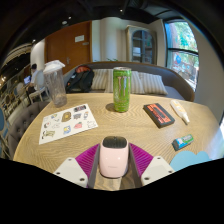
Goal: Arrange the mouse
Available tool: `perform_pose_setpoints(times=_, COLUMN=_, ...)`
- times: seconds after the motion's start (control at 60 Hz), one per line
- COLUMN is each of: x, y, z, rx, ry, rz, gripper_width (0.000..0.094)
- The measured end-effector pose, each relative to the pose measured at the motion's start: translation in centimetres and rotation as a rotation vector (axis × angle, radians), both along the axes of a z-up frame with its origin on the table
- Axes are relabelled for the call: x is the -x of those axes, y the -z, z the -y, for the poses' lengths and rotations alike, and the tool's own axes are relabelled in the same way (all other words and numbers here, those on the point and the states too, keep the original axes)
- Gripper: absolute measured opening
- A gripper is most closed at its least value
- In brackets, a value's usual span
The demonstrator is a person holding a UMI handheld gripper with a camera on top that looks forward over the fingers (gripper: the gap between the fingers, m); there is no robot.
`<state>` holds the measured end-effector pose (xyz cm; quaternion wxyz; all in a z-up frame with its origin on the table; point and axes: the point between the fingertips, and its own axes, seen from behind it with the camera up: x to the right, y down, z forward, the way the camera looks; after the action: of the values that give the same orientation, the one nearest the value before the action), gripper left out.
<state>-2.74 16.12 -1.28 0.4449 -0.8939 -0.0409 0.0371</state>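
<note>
A pale pink mouse [113,157] with a dark top end sits between my two fingers, their magenta pads [87,156] pressed against its sides. My gripper [113,160] is shut on the mouse and holds it just above the near edge of the round wooden table [120,125]. The lower part of the mouse is hidden by the gripper body.
Beyond the fingers stand a green can [121,89], a clear plastic cup [55,84] and a printed sheet [68,123]. A dark box [158,114], a white marker [180,111] and a small teal thing [182,142] lie to the right. A sofa [150,80] is behind the table.
</note>
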Motion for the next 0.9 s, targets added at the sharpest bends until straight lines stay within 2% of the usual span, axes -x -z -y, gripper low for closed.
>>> perform_pose_setpoints(times=0.067, x=0.2, y=0.0, z=0.3, rx=0.010, ry=-0.025, rz=0.009, gripper_width=0.0499)
perform_pose_setpoints(times=0.133, x=0.1, y=-0.8, z=1.1, rx=0.022, ry=-0.011, rz=-0.035, gripper_width=0.0464)
perform_pose_setpoints(times=0.2, x=-0.5, y=-5.1, z=1.4, rx=-0.106, ry=-0.066, rz=-0.005, gripper_width=0.0457)
perform_pose_setpoints(times=0.233, x=-1.5, y=-7.4, z=1.8, rx=-0.165, ry=-0.065, rz=0.024, gripper_width=0.0432)
perform_pose_setpoints(times=0.367, x=-7.9, y=-16.1, z=5.1, rx=-0.325, ry=-0.016, rz=0.036, gripper_width=0.0420)
perform_pose_setpoints(times=0.45, x=-13.6, y=-18.9, z=7.1, rx=-0.357, ry=0.052, rz=0.078, gripper_width=0.0419)
perform_pose_setpoints(times=0.55, x=-20.2, y=-16.8, z=8.9, rx=-0.304, ry=0.135, rz=0.069, gripper_width=0.0417)
perform_pose_setpoints(times=0.633, x=-23.5, y=-12.1, z=10.6, rx=-0.219, ry=0.183, rz=0.056, gripper_width=0.0417)
perform_pose_setpoints(times=0.717, x=-25.2, y=-8.4, z=11.1, rx=-0.131, ry=0.190, rz=0.027, gripper_width=0.0418)
perform_pose_setpoints(times=0.9, x=-25.7, y=-3.3, z=11.7, rx=-0.059, ry=0.189, rz=0.032, gripper_width=0.0417)
